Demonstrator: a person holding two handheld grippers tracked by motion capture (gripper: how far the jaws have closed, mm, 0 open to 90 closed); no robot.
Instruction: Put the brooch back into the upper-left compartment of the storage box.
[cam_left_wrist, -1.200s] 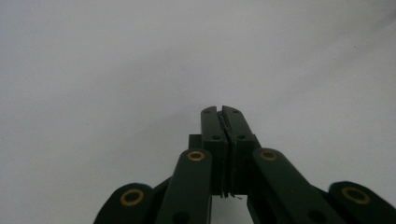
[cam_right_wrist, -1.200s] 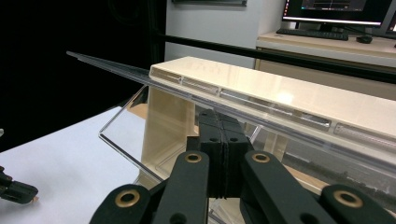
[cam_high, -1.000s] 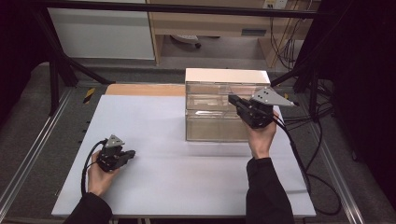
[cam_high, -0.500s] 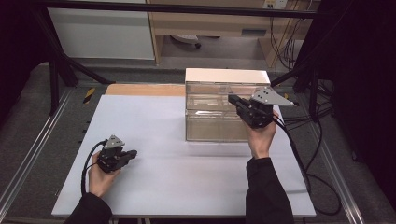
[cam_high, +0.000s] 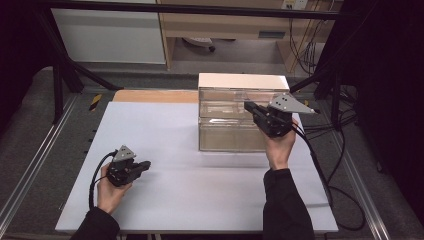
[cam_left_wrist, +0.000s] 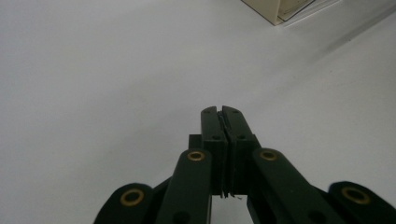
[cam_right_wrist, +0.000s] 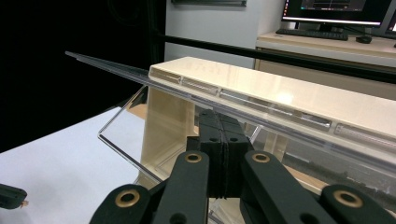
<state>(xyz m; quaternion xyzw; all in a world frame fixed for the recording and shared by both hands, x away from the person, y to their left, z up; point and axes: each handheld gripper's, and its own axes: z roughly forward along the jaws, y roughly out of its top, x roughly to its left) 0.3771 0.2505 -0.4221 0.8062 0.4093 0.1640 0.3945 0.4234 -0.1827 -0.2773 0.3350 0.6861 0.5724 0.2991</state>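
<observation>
Clear, stiff, slippery plastic flap (cam_right_wrist: 122, 122) at 1 o'clock: lift by its edge; right gripper (cam_right_wrist: 219, 122) and left gripper (cam_left_wrist: 221, 112) clenched, empty.

left claw (cam_high: 145, 164) closed, right claw (cam_high: 248, 106) closed

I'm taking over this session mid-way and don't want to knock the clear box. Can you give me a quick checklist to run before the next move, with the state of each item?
1. Right gripper at the upper front of the clear drawer box: ok, its closed jaws sit just under the clear top flap.
2. Right jaws clamped on any part of the box: cannot tell; they look shut with nothing visible between them.
3. Left gripper out of the way: ok, low over the white table, apart from the box.
4. Left jaws empty: ok, shut on nothing.
5. Box contents: cannot tell through the clear walls.
</observation>
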